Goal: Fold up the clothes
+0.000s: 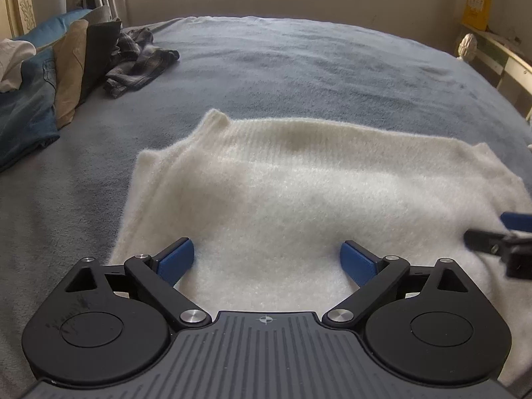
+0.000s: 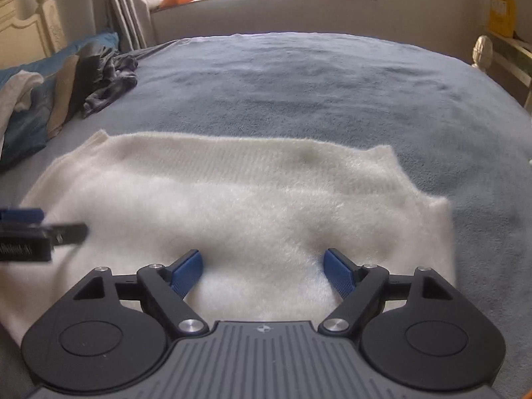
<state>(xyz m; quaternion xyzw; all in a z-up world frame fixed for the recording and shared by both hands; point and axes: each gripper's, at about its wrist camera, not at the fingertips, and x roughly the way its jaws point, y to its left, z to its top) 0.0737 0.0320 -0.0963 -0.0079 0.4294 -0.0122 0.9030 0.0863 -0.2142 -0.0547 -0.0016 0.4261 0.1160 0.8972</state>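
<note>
Risk: left gripper and right gripper, both spread wide and empty over the sweater, may pinch only fluffy top layer and drag it crooked.

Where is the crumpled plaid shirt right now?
The plaid shirt lies bunched on the blue bedspread, upper left in both wrist views, beside the row of folded clothes and well beyond the white sweater.

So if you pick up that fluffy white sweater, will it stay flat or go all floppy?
Probably floppy: the white sweater is soft, fuzzy knit lying limp on the blue blanket, so it should droop from wherever it is pinched. It looks light, and the fuzz should grip rather than slip.
</note>
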